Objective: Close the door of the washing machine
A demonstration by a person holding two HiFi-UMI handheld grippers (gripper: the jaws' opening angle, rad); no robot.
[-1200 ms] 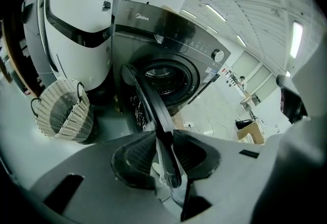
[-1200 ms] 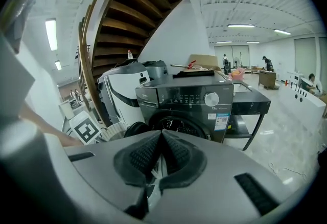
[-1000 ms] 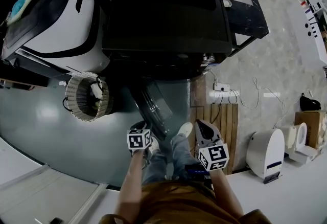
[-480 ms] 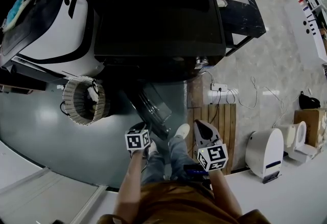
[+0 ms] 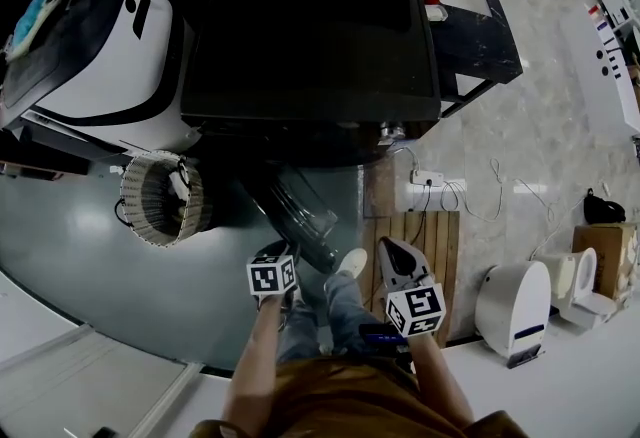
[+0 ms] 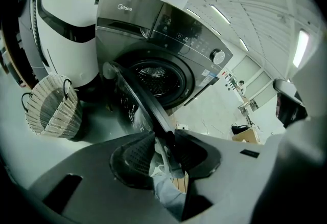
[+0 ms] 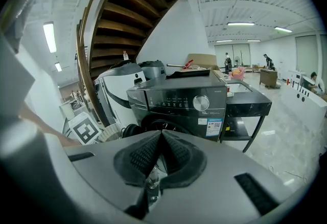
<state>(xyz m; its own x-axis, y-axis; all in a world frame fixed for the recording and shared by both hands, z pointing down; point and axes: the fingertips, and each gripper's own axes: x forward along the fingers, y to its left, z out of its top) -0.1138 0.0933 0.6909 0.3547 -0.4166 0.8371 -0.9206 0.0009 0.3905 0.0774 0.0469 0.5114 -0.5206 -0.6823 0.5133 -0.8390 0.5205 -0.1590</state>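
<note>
Washer sits dead ahead, a dark front-loader. Its door is wide open, swung out from the left side of the drum opening, free edge pointing back at us, close to the L gripper. L jaws stand apart w/ the door's rim lined up in the gap. We can't tell if either pad touches it, so we read it as not gripped. R gripper has its tips together, nothing b/w them, and hangs off to the right near the wood slats.

Handling, as we judge it: the door is stiff, round & fairly hefty, glass set in a ring. It only swings about its hinge, so no lifting, just a push along the arc. The glass looks slick & curved, so we'd go for the rim near the free edge, furthest from the hinge, where least force is needed. Pinching the rim or shoving the outer face w/ a jaw both seem OK. It prob needs a firm last press to latch.

Hard to see: the head view is v. dark, and the door there is barely a glint b/w the washer & our legs. Hinge & latch can't be made out in any view. The L gripper's body cuts off the door's lower part, and in the R gripper view the jaws cover most of the opening. The basket stands left of the door, clear of its swing as far as we can tell.
</note>
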